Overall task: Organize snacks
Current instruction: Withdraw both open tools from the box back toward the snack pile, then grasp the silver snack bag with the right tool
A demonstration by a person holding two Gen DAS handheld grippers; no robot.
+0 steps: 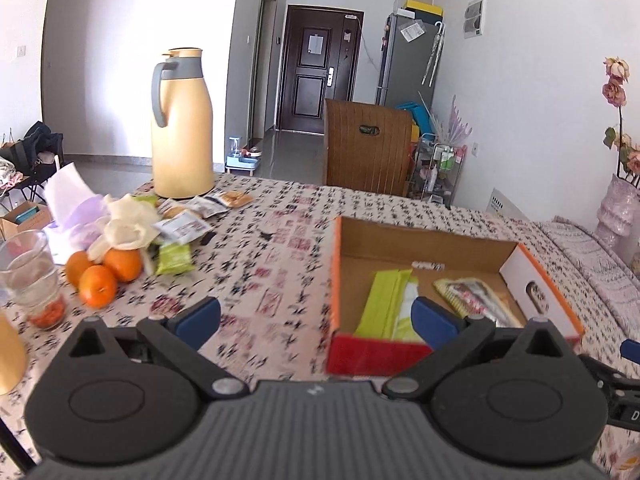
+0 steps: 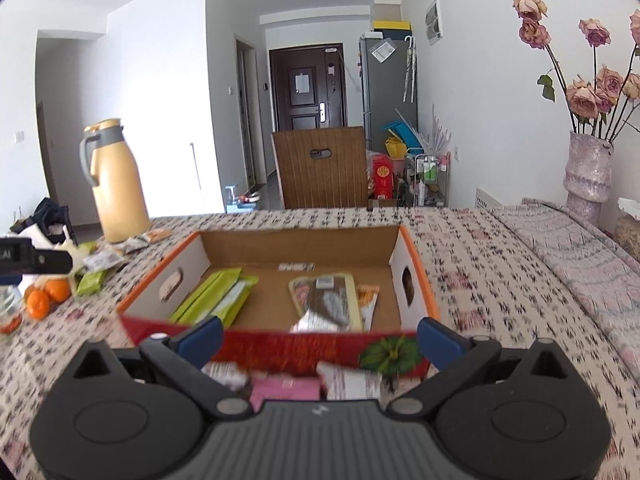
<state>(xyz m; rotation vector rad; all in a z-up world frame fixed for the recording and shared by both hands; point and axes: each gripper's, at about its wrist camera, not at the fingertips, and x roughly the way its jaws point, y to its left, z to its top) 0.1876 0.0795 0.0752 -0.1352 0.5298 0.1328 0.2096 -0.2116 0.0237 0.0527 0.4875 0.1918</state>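
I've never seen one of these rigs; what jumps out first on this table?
The open cardboard box with orange edges sits mid-table, holding green snack packets on its left and a brown packet on its right. Far left stands a tall yellow thermos jug, with oranges and loose snack packets before it.

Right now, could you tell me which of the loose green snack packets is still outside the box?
The green packet lying on the tablecloth beside the oranges, left of the cardboard box. The other green packets already lie inside the box, along its left side.
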